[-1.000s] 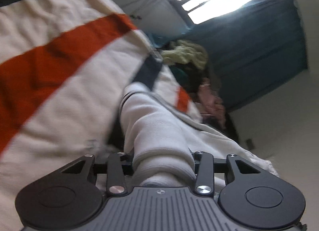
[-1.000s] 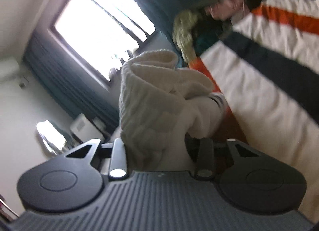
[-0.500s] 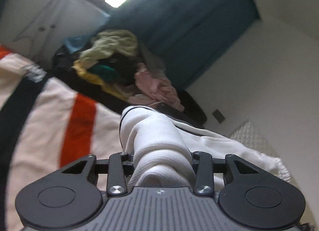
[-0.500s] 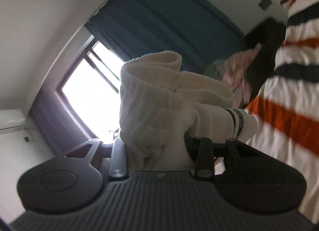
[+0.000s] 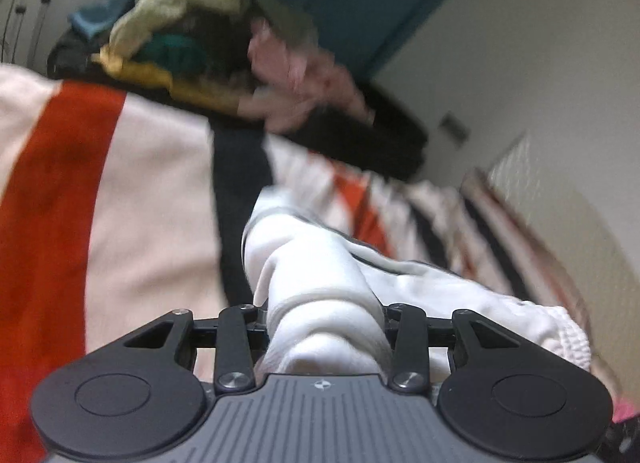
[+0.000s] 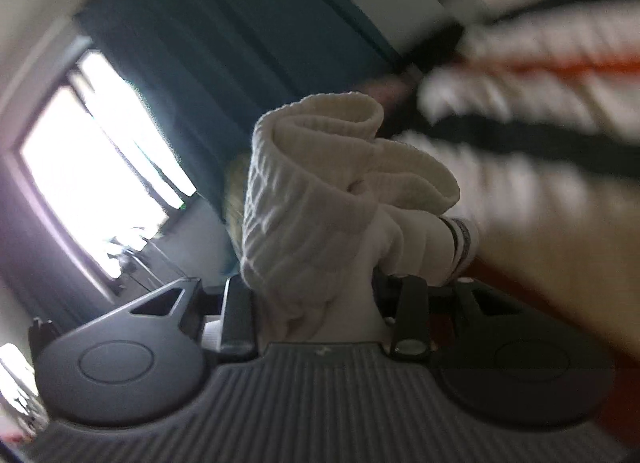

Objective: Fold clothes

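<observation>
White garment (image 5: 320, 283) bunched between left gripper (image 5: 322, 327) fingers, clamped; ribbed hem (image 6: 316, 199) pinched by right gripper (image 6: 320, 303)

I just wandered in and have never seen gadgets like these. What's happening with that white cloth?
A person is folding laundry with a handheld gripper in each hand. The left gripper is clamped on a bunched part of a white garment, and the right gripper grips a ribbed white cuff. Both are held above a bed covered by a striped blanket in white, orange and dark bands. A pile of unfolded clothes waits behind. The views are blurred.
</observation>
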Demonstrator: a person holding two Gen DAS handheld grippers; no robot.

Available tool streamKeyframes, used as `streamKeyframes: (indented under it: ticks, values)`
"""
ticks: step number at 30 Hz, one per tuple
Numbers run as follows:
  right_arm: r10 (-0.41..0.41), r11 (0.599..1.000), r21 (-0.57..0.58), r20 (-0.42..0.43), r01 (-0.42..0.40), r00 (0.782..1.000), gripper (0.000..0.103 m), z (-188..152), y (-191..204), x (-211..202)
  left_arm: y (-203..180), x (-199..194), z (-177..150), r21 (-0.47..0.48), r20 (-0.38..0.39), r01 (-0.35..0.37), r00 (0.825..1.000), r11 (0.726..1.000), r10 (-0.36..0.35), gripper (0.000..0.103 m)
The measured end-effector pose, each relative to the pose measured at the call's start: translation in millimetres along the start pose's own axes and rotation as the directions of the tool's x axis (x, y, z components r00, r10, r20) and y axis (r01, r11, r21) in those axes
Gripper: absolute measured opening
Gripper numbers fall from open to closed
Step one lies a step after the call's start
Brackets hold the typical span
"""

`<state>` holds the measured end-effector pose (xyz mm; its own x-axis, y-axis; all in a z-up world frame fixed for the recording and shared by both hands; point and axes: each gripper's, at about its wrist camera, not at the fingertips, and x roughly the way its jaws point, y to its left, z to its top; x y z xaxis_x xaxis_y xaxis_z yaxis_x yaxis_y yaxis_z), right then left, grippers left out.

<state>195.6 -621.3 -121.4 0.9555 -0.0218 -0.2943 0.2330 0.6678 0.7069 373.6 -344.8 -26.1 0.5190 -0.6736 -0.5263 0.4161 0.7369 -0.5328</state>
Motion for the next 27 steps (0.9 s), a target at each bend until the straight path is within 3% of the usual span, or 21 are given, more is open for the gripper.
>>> streamKeyframes:
  ticks: [5,10,14,21,24,27]
  values:
    - [-0.077,0.99,0.116,-0.074,0.085,0.994,0.051,-47.9,-27.3,-16.6,16.0,-10.0,-30.8,0.105,-0.032,-0.012,0.999,0.994,0.016,0.052]
    - [-0.142,0.946,0.276,-0.127,0.173,0.982,0.054,-50.4,-19.6,-46.5,3.3,-62.9,-39.4,0.143,-0.011,-0.075,0.997,0.987,0.077,0.057]
    - [-0.279,0.944,0.145,-0.125,0.296,0.952,0.053,-43.2,19.9,-78.8,-30.3,-114.3,-43.6,0.203,0.007,-0.106,0.994,0.973,0.107,0.057]
    - [-0.232,0.971,-0.066,-0.049,0.229,0.971,0.053,-25.7,97.6,-151.2,-92.6,-205.7,-50.5,0.304,0.045,-0.122,0.993,0.945,0.114,0.067]
    - [-0.203,0.97,-0.144,-0.024,0.197,0.979,0.054,-20.8,128.3,-186.2,-119.6,-251.9,-59.9,0.348,0.097,-0.13,0.99,0.928,0.103,0.071]
    - [-0.179,0.961,-0.212,0.002,0.175,0.984,0.054,-17.9,156.0,-213.4,-146.0,-298.3,-69.9,0.393,0.151,-0.141,0.985,0.909,0.088,0.082]
